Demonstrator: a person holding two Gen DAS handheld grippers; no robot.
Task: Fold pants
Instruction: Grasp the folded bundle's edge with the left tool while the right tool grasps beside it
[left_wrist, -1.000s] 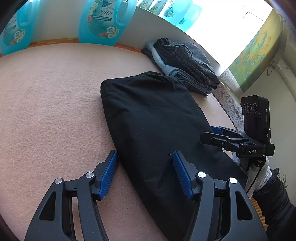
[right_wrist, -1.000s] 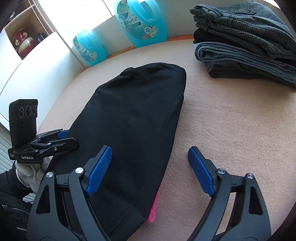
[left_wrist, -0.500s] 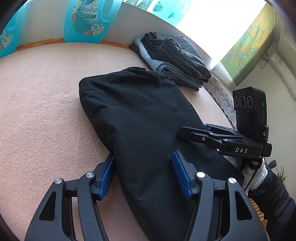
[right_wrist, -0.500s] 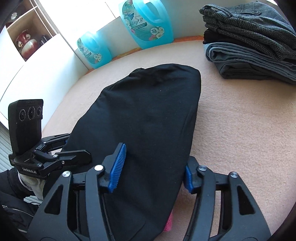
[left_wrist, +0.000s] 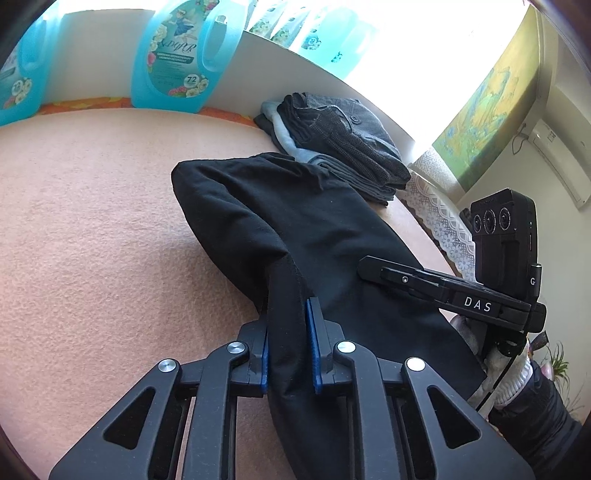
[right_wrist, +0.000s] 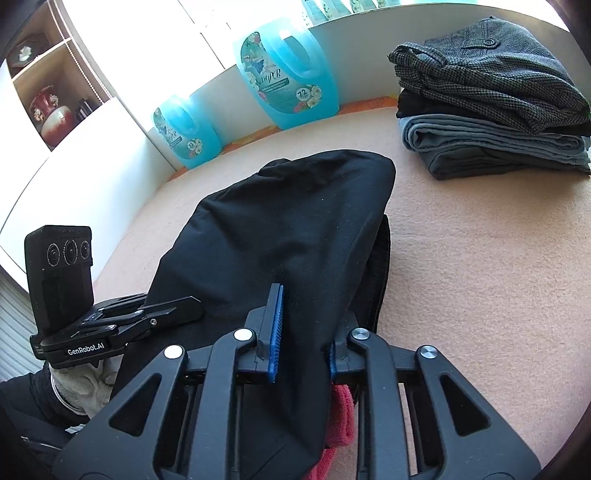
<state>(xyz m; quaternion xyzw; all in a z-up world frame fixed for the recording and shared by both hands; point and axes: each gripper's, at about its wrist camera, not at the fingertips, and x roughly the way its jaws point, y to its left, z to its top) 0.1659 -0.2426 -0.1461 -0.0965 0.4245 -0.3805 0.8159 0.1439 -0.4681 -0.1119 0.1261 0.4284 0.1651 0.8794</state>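
My left gripper (left_wrist: 288, 345) is matte black plastic, its linkage arms cut with triangular openings and pinned by round silver screws, with ribbed blue pads (left_wrist: 313, 350) lining the fingers. My right gripper (right_wrist: 303, 339) is built the same way, blue pads (right_wrist: 276, 332) included. From the left camera I read white "DAS" lettering on the right one's side, under a black box with three round lenses and a thin black cable. From the right camera, the left one reads "GenRobot.AI". Both hands (right_wrist: 86, 384) wear white knit gloves below dark sleeves (left_wrist: 535, 421).
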